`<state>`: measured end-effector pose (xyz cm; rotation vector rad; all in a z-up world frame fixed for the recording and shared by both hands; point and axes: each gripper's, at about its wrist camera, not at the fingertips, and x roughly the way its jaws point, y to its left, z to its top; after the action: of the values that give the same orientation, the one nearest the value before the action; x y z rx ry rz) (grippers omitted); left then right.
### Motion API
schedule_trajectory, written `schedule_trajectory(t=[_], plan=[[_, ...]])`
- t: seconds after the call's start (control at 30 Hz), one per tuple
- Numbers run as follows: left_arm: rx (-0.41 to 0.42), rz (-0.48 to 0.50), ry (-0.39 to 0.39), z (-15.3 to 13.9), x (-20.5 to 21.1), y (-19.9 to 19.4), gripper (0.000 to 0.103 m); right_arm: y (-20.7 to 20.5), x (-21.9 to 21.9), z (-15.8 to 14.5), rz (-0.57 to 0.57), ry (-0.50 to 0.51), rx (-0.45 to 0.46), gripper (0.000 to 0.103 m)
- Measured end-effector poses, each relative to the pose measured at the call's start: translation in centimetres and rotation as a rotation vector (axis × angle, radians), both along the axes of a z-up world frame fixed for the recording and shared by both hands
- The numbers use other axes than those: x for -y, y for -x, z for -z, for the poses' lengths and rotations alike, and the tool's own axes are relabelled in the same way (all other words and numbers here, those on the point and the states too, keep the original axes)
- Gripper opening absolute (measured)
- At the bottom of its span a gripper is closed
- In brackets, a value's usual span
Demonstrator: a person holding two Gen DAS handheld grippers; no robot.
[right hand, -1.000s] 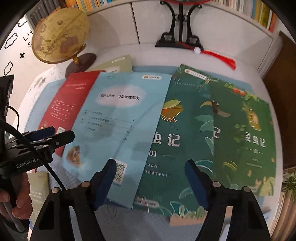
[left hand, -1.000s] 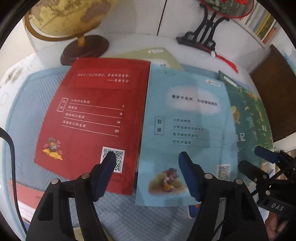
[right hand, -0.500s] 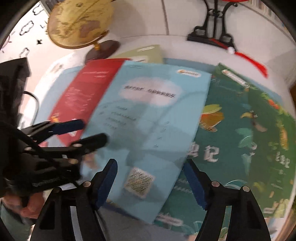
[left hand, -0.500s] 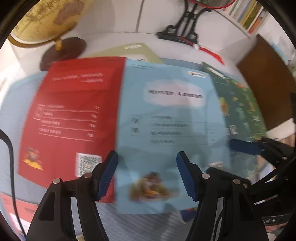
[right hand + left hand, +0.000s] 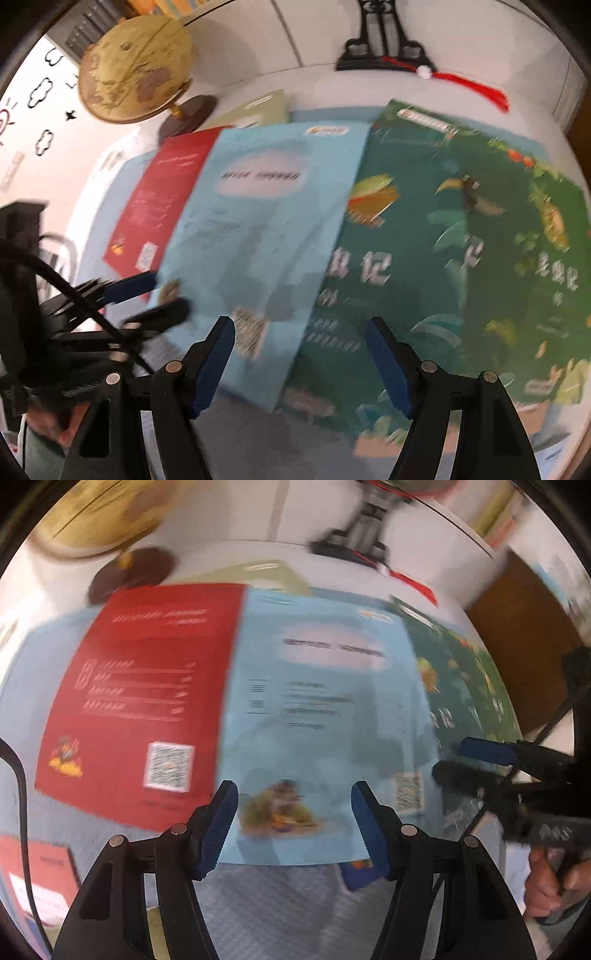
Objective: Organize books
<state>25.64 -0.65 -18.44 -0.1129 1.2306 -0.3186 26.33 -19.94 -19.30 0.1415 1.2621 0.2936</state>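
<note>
Nearest the left wrist camera, the left gripper (image 5: 293, 825) hangs above the near edge of the blue book (image 5: 317, 716), jaws about half apart with nothing between them – the pads touch no cover. The right gripper (image 5: 301, 360) stands a little wider and also holds nothing; it hovers over the seam where the blue book's near right corner overlaps a green book (image 5: 399, 258). In the left view the right gripper comes in from the right of the blue book, a hand (image 5: 550, 882) wrapped round its grip.

All the books lie flat and fanned on a pale blue mat (image 5: 266, 908). Taking the blue book as the landmark: the red book (image 5: 147, 701) lies just left of it, tucked under its left edge; the green book lies just right of it, under its right edge, and a second green book (image 5: 535, 258) overlaps that one further right. Beyond the blue book's far edge an olive book (image 5: 262, 110) pokes out from under the pile. Near left of it, at the picture's rim, another red cover (image 5: 40, 871) shows.

Further back, left of the blue book, stands a globe (image 5: 136, 70) on a dark foot. Behind its far right corner sits a black stand (image 5: 384, 48) with a red tassel (image 5: 476, 88) trailing rightward – both against white cabinet doors (image 5: 258, 37). The left view is heavily blurred.
</note>
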Motion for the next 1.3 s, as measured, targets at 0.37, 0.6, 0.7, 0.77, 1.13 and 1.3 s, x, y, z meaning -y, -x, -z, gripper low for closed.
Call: schedule_trajectory(t=[0.37,0.6,0.7,0.77,1.13,1.3], plan=[[-0.060,-0.058,0.118,0.9,-3.3,-0.9,0.063,-2.5,-5.7,1.2,-0.157,0.172,0.073,0.077],[-0.082,0.051,0.207,1.0,-1.2,-0.7,0.063,-3.7,-3.0,1.2,-0.130,-0.112,-0.021,0.077],[-0.061,0.099,0.138,0.8,0.9,-0.2,0.063,-3.1,-2.1,1.4,-0.115,-0.203,-0.062,0.074],[-0.054,0.082,0.113,0.3,1.1,0.1,0.062,-2.2,-1.7,1.4,-0.102,-0.226,-0.075,0.073],[-0.143,-0.069,0.145,2.1,-4.8,0.2,0.061,-1.3,-2.3,1.1,-0.130,-0.028,-0.025,0.074],[-0.113,-0.039,0.102,2.0,-3.0,0.4,0.063,-0.7,-4.9,1.6,-0.221,0.073,0.007,0.074]])
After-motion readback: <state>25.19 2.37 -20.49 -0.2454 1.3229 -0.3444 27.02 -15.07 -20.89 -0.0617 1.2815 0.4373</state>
